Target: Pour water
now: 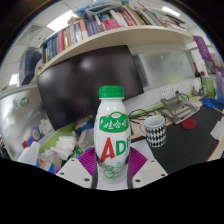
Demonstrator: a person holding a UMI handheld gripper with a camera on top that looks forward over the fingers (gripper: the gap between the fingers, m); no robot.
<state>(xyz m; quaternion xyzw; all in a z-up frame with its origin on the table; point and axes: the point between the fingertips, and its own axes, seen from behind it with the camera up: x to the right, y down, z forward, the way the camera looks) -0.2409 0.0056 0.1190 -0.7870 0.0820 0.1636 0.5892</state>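
Big red letters "AD" stand out on the white bottle (112,140), its green label characters too small to read.

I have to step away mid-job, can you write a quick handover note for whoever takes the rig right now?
Tool: shut on the white bottle, both fingers pressing its lower sides; bottle held upright.
Bottle: green cap is on, so nothing can have been poured from it yet.
Patterned cup: stands upright on the desk, beyond the tool and to the bottle's right, apart from it. Its contents cannot be seen.
Done: bottle grasped.
Left: the cap looks like it needs removing first, then bring the bottle over the cup and tilt to pour.
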